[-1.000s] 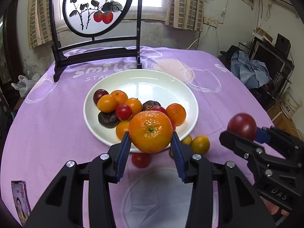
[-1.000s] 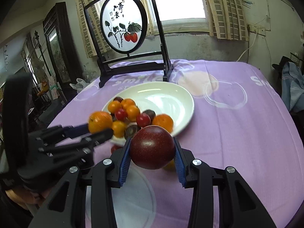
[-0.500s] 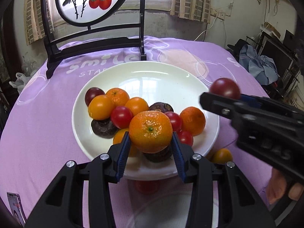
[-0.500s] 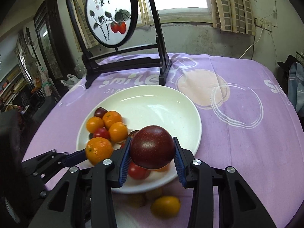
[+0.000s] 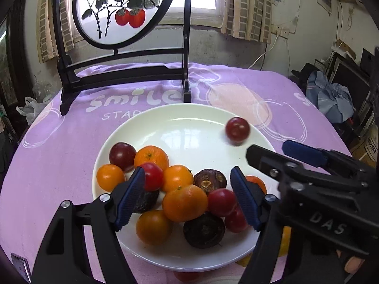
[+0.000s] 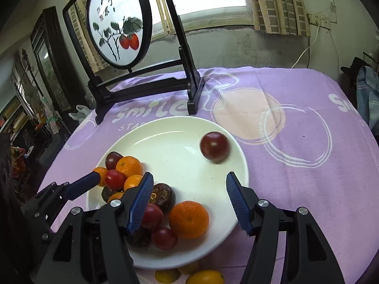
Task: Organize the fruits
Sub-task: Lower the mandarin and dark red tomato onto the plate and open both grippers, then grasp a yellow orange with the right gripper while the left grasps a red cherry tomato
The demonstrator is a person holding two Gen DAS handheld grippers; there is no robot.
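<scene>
Both my grippers are opening and now hold nothing: the left gripper point(image 5: 188, 195) has let its orange point(image 5: 185, 203) onto the pile, the right gripper point(image 6: 189, 203) its dark red fruit point(image 6: 214, 147), blurred near the plate point(image 6: 165, 132)'s far right rim. Two more fruits plated. Only my right view shows yellow fruits point(image 6: 205, 278) off the near edge.

A white plate point(image 5: 146, 127) carries orange mandarins point(image 5: 184, 203), red tomatoes point(image 5: 152, 176) and dark maroon passion fruit point(image 5: 204, 230). Ahead of the blue-padded black right gripper point(image 6: 189, 203), a dark red fruit point(image 6: 214, 147) shows. The cloth point(image 6: 296, 177) is lilac with white rings and lettering.
</scene>
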